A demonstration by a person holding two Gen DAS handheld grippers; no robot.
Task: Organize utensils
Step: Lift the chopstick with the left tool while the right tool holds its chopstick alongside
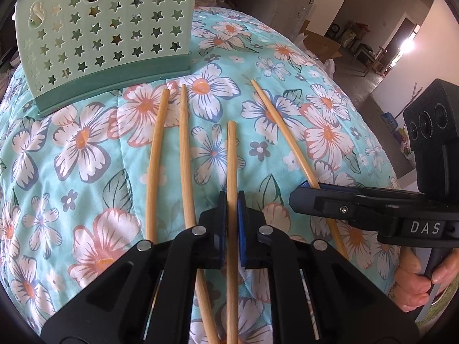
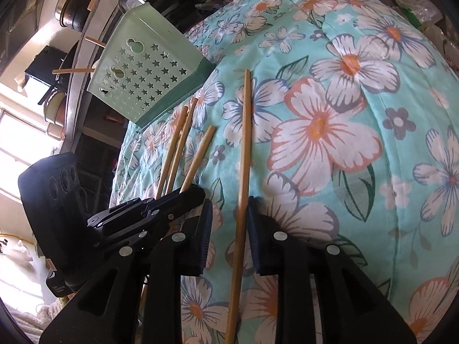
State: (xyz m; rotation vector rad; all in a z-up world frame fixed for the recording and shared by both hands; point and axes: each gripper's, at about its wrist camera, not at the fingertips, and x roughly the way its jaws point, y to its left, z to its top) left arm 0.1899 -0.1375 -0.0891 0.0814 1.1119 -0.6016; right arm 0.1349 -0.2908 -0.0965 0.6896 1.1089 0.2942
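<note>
Several wooden chopsticks lie on a floral quilt (image 1: 71,157). My left gripper (image 1: 231,197) is shut on the middle chopstick (image 1: 231,154), which runs back between its pads. Two more chopsticks (image 1: 156,143) lie to its left. My right gripper (image 2: 229,209) is open around the rightmost chopstick (image 2: 245,132), with gaps on both sides; that chopstick also shows in the left wrist view (image 1: 282,129). A green utensil holder (image 1: 106,31) with star holes stands at the far left and holds several chopsticks; it also shows in the right wrist view (image 2: 149,66).
The quilt (image 2: 358,114) covers a rounded surface that drops off at the edges. The right gripper's body (image 1: 373,209) sits close to the right of the left gripper. Pots and shelves (image 2: 74,8) stand behind the holder.
</note>
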